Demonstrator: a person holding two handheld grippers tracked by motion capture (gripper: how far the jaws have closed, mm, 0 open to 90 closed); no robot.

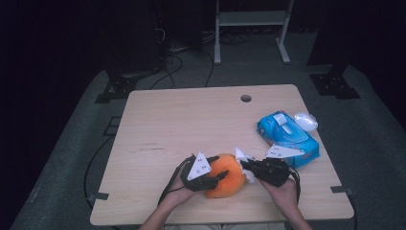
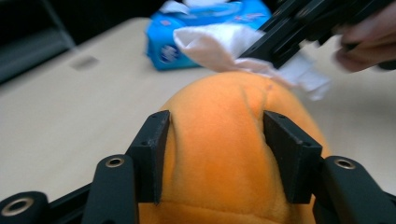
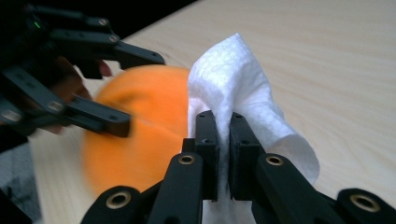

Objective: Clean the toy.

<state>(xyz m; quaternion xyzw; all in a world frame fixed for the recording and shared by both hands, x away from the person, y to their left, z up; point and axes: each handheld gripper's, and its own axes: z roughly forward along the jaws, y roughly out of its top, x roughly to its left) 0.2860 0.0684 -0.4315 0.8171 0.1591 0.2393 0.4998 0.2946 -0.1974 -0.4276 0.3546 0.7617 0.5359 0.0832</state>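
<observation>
currently: left gripper (image 2: 212, 154) jaws pinching orange plush (image 2: 224, 154) between them; right gripper (image 3: 224, 154) jaws clamped on white tissue (image 3: 233, 79), just above plush. risk: soft plush squirming loose, thin tissue tearing under wiping pressure.

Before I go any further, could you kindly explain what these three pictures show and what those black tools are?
A person at a wooden table holds a hand-operated two-jaw gripper in each hand. One picture looks down from above; the other two come from cameras riding on each gripper. The left gripper squeezes a soft orange toy, its fingers pressing the sides. The right gripper pinches a white tissue right by the toy. A blue tissue pack lies further right.
</observation>
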